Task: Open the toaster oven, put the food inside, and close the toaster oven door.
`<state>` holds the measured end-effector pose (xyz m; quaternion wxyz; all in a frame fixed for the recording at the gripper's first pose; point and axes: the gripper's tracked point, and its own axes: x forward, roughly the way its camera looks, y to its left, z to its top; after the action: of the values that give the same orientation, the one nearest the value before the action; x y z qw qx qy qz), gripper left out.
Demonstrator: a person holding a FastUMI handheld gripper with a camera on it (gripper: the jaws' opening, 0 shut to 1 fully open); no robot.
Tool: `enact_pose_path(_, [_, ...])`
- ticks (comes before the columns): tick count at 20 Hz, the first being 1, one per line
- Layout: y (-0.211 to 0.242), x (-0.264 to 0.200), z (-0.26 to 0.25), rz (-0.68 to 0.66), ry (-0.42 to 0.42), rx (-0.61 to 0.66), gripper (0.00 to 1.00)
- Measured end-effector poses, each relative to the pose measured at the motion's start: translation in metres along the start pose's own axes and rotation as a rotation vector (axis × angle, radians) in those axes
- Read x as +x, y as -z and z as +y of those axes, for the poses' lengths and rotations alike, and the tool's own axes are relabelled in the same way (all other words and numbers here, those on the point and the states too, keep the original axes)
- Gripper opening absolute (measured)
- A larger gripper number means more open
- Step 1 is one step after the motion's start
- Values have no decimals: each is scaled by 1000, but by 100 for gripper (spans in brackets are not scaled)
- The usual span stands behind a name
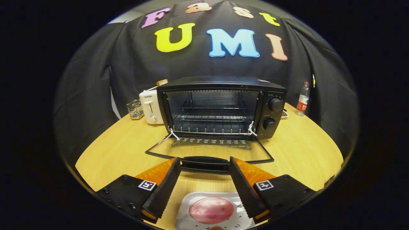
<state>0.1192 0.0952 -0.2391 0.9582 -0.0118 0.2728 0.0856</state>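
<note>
**Door down, food not yet loaded: hazards as I read them**

Left to right, from my seat at the gripper camera:

- Wire rack (pixel 135 109) and white toaster (pixel 151 106), left of the oven on the wooden table (pixel 300 150): well clear, no concern
- Toaster oven (pixel 220 107): cavity open, racks bare, glass door (pixel 209 150) lying flat toward me, its handle (pixel 205 163) just ahead of the fingertips
- Gripper (pixel 205 165): fingers spread wide, holding nothing
- Food, a pink rounded piece (pixel 211 210) on a white plate (pixel 191 220), sits low between the fingers, nearer me than the door
- Bottle (pixel 302 99), far right: out of reach

Risks I judge:
1. The food looks smooth and soft; a hard pinch could squash it, a light one let it slip
2. Carrying it forward, I could knock the handle or lean on the door
3. The plate might skid if I nudge it
</note>
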Motion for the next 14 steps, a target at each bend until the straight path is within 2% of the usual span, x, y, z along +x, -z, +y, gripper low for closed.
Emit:
enact_pose_path(2, [-4,-9,0,26,-57,2,97])
enact_pose_path(6, [9,-27,-2,160,-191,1,97])
enact_pose_path(11, [21,-53,-13,344,-331,142,98])
enact_pose_path(14, [31,-61,-29,423,-356,170,98])
